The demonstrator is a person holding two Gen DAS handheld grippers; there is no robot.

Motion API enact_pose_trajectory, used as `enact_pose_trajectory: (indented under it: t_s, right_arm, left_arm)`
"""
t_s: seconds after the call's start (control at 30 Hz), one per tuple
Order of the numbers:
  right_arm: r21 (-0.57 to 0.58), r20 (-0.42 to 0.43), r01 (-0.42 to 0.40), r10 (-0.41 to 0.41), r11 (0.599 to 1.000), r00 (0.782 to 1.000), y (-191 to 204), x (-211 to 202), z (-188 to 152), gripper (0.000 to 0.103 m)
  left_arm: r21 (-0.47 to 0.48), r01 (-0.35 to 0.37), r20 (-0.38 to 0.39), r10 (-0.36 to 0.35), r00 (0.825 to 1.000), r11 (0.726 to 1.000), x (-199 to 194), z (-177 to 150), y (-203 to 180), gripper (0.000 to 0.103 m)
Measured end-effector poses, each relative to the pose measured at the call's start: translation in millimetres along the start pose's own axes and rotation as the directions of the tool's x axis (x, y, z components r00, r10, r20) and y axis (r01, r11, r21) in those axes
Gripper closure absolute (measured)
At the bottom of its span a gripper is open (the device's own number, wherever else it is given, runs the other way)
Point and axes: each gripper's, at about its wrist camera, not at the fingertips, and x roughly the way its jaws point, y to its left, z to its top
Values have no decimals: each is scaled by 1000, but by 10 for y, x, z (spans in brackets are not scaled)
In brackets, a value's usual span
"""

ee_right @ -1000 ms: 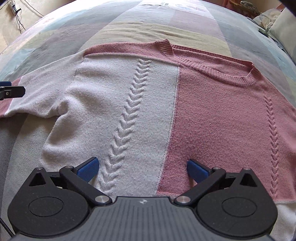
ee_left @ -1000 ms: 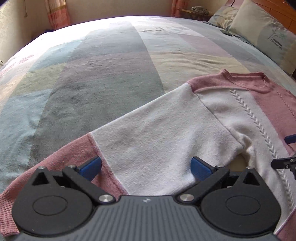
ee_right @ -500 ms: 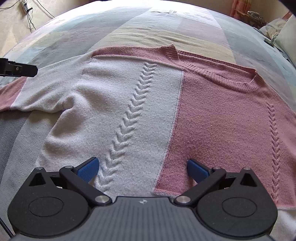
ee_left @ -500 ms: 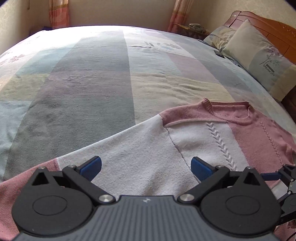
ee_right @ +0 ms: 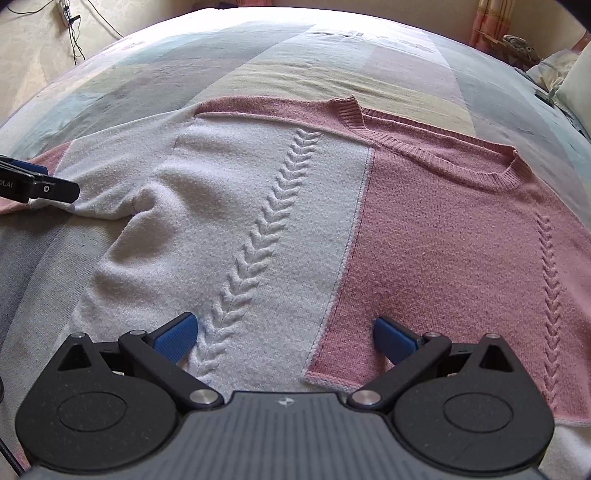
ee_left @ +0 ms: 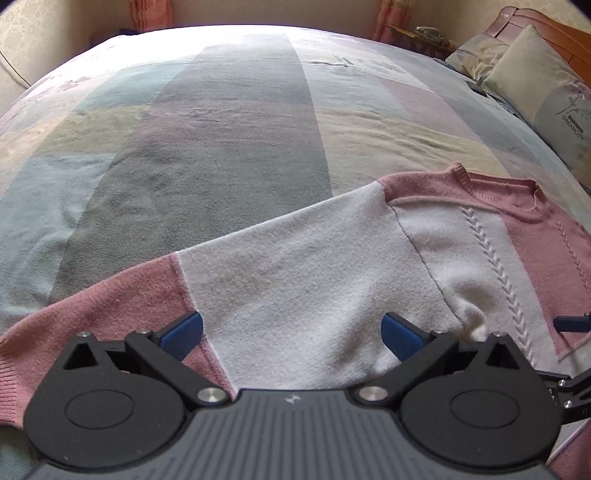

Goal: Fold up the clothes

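Observation:
A pink and white knit sweater (ee_right: 332,221) lies flat on the bed, neck away from me. It also shows in the left wrist view (ee_left: 314,288), with its left sleeve stretched toward the lower left. My left gripper (ee_left: 291,332) is open and empty, low over the white part of that sleeve. My right gripper (ee_right: 282,338) is open and empty over the sweater's bottom hem, astride the white and pink seam. The left gripper's fingers (ee_right: 40,186) show at the left edge of the right wrist view, by the sleeve.
The bed has a patchwork cover (ee_left: 221,129) of pastel blocks. Pillows (ee_left: 546,92) and a wooden headboard (ee_left: 554,33) are at the far right. Cables and a power strip (ee_right: 68,18) lie on the floor at the far left.
The left gripper has come back down and closer over the sleeve after lifting away. The armpit fabric has bunched up. The right gripper has stayed at the hem.

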Motion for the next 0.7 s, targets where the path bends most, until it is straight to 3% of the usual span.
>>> enact_pose_trajectory:
  t_s: [0.13, 0.7]
  right_arm:
    - [-4, -14, 0, 0, 1000, 1000, 7, 2, 20, 0]
    - [6, -36, 31, -31, 1000, 999, 41, 32, 61, 0]
  left_arm:
    - [-11, -92, -21, 92, 996, 996, 150, -71, -6, 1]
    - [-24, -191, 2, 191, 982, 981, -159, -369, 224, 1]
